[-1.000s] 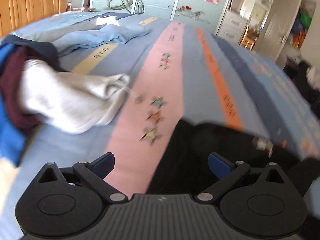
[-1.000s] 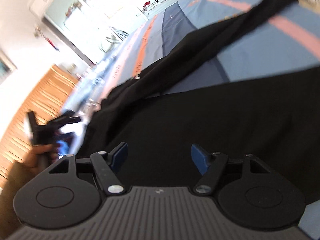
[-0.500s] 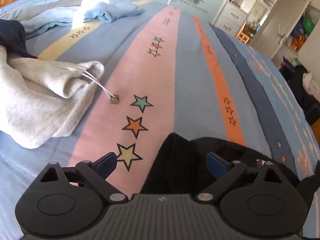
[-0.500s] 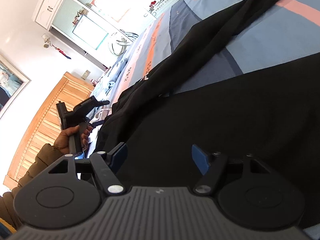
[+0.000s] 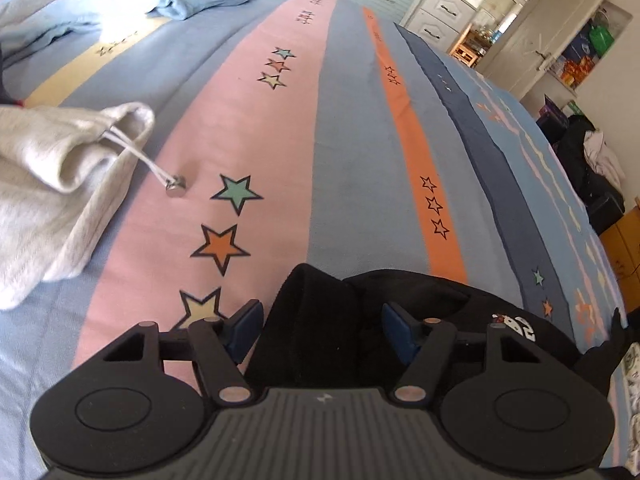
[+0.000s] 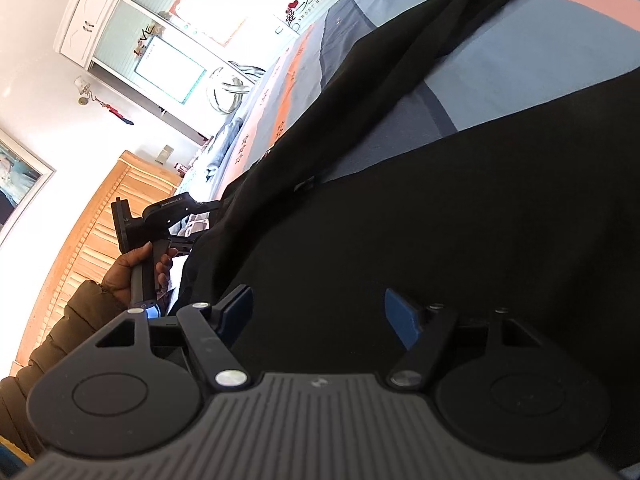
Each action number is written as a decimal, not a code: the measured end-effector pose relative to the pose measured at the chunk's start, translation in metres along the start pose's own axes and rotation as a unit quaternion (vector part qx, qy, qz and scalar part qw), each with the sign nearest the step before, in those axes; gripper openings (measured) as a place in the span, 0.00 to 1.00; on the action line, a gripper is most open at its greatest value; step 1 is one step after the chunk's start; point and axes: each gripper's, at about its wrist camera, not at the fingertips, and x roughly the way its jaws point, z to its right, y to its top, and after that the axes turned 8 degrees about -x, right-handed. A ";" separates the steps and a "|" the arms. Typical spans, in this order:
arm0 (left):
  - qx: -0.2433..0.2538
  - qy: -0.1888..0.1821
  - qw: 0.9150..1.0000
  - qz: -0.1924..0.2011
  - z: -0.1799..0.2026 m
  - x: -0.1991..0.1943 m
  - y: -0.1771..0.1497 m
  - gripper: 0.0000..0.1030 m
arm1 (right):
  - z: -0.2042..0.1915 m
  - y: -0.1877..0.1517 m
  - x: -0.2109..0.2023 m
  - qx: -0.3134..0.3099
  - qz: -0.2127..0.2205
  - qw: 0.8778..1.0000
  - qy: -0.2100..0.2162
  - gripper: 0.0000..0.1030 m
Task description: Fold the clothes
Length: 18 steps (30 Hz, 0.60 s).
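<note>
A black garment [image 5: 420,292] lies on the striped bedspread [image 5: 352,140]. One bunched corner of it rises between the blue pads of my left gripper [image 5: 320,332]. Those jaws are closing on the fold, and a sliver of gap still shows at the left pad. In the right wrist view the same black garment [image 6: 460,220] spreads wide under my right gripper [image 6: 320,316], which stands open just above the cloth with nothing pinched. A long black sleeve or leg [image 6: 400,60] runs off toward the far side. A hand [image 6: 132,264] holds the left gripper [image 6: 160,216] at the garment's far-left edge.
A grey hooded top [image 5: 44,184] with a drawstring toggle [image 5: 176,186] lies to the left on the bed. Light blue clothes [image 5: 200,0] sit at the far end. White drawers [image 5: 440,12] and a door stand beyond the bed. A wooden headboard [image 6: 100,220] is at the left.
My left gripper has moved forward and down onto the black garment's corner, and its jaws have narrowed around the fold. The right gripper has stayed over the black cloth, still open.
</note>
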 end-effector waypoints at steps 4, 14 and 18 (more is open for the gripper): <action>0.036 0.018 0.999 -0.001 0.009 0.003 -0.002 0.38 | 0.002 0.000 -0.001 0.000 0.003 1.000 -0.001 0.72; 0.120 0.056 0.990 0.049 0.034 -0.008 -0.023 0.13 | 0.001 -0.001 -0.006 -0.002 0.002 1.000 -0.002 0.72; 0.191 0.130 0.967 0.103 0.055 -0.013 -0.037 0.13 | 0.000 0.001 -0.008 -0.003 0.003 1.000 -0.009 0.72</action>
